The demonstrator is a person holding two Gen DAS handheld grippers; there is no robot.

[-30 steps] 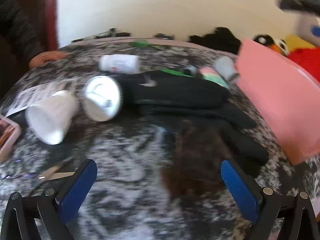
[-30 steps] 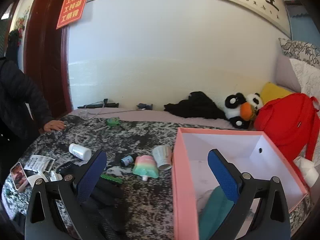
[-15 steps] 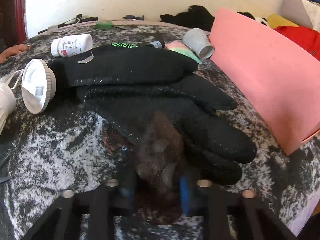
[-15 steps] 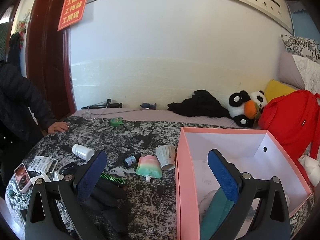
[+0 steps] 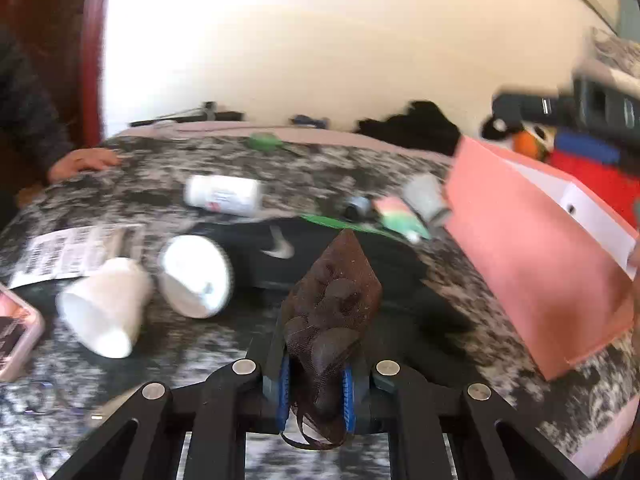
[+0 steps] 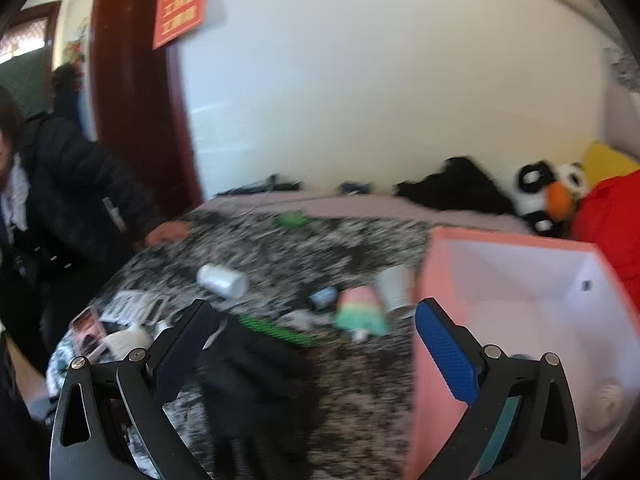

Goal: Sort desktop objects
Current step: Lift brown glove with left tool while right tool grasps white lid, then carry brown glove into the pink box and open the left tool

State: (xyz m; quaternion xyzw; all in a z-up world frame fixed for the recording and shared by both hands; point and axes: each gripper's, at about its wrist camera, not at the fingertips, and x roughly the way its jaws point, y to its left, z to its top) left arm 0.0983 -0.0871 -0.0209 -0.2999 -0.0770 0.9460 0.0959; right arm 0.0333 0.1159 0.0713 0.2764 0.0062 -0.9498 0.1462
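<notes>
Black scissor-link left gripper (image 5: 315, 388) frame, silver rivets, blue textured fingers (image 5: 284, 384), matching right gripper (image 6: 316, 344)

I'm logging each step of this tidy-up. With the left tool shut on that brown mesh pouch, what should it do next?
Probably carry the mesh pouch right, over the pink box. The left tool already grips it above the table, and the box is open.
</notes>
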